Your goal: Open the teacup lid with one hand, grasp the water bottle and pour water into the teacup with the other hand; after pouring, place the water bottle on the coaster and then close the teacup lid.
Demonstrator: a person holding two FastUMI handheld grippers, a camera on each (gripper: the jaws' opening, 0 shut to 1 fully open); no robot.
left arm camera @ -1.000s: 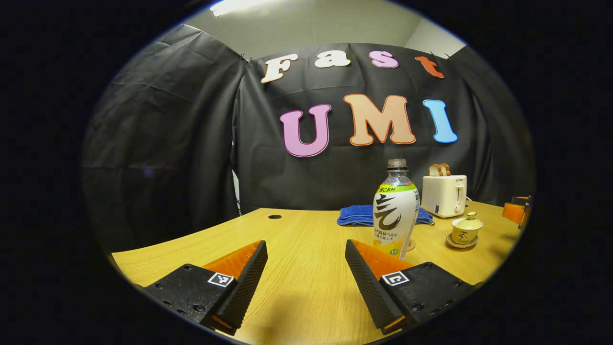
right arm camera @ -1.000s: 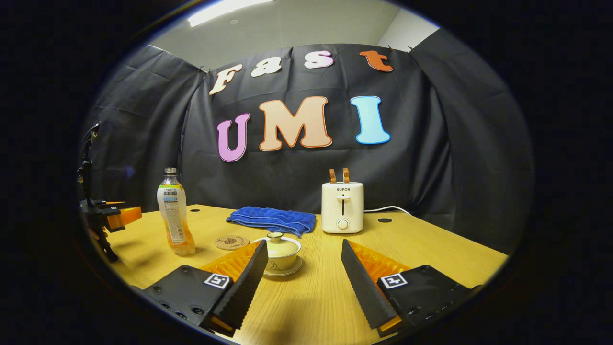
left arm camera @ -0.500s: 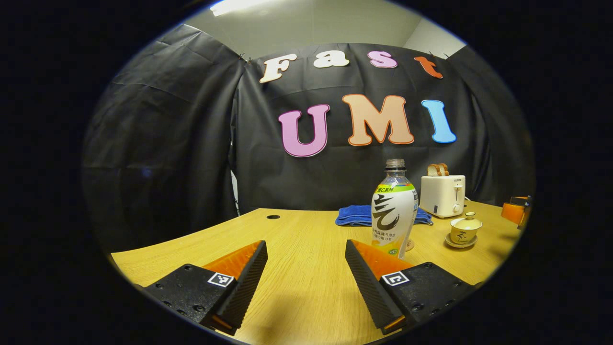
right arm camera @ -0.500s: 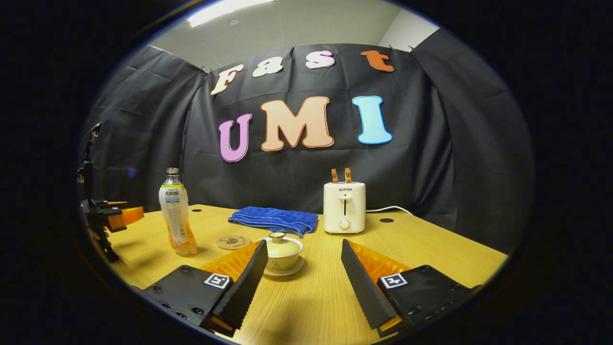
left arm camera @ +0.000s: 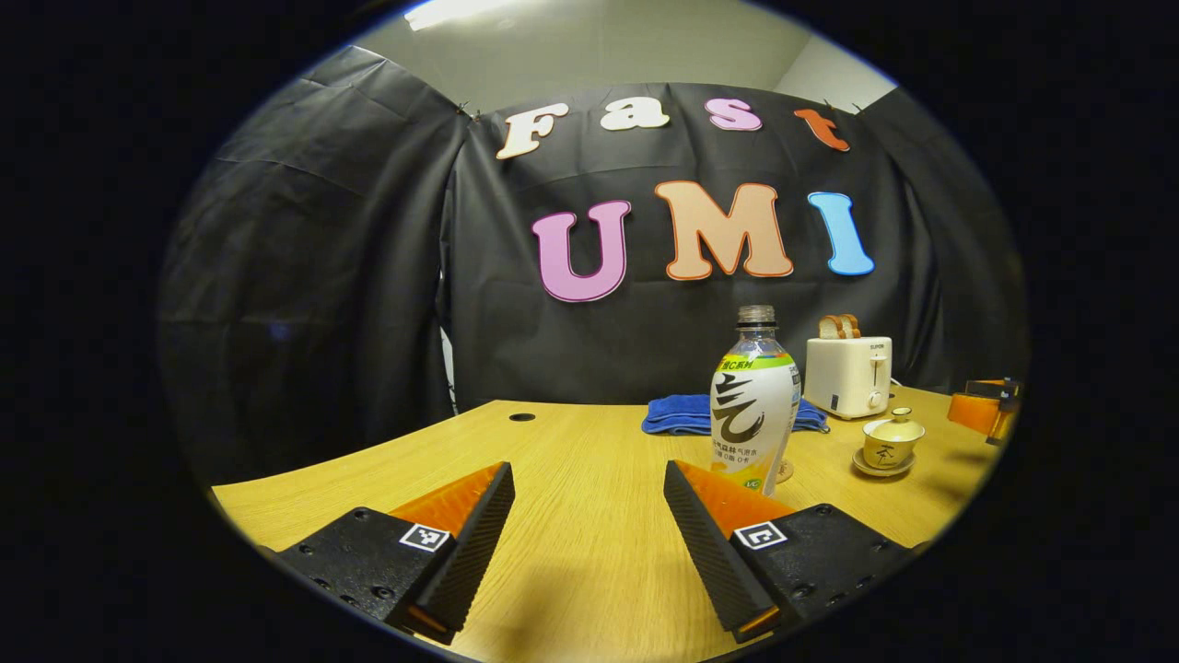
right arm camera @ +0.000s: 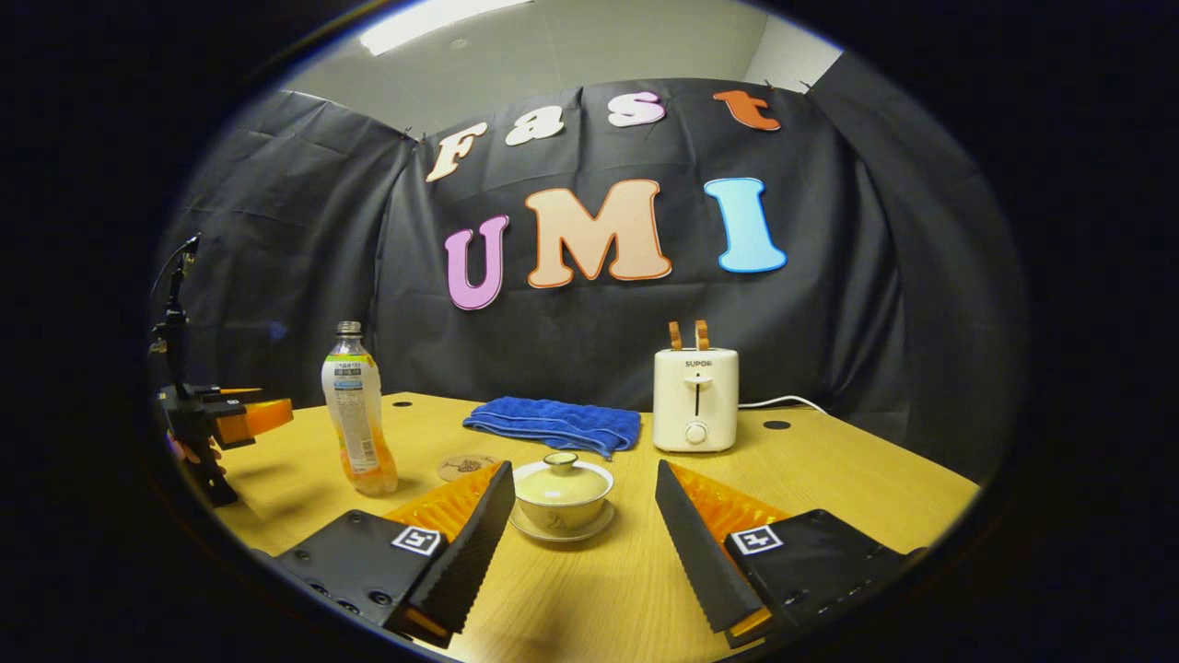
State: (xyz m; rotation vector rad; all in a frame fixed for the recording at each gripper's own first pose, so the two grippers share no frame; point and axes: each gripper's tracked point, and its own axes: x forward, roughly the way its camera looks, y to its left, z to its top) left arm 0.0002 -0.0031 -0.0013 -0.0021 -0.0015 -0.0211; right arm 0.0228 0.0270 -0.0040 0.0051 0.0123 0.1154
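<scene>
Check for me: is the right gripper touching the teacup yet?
Apart. In the right gripper view the right gripper is wide open, and bare table shows between its fingers and the lidded teacup ahead.

Above the light wooden table (left arm camera: 571,442), the left gripper (left arm camera: 587,468) has two wedge-shaped fingers (left arm camera: 470,543) with finely ridged inner faces. Each sits on a blocky mount with sunken screws and a square black-and-white marker. The right gripper (right arm camera: 583,467) is built the same. At the table's left edge, a thin dark mast (right arm camera: 173,304) rises from the left gripper's body, above the hand (right arm camera: 189,451) holding it.
</scene>
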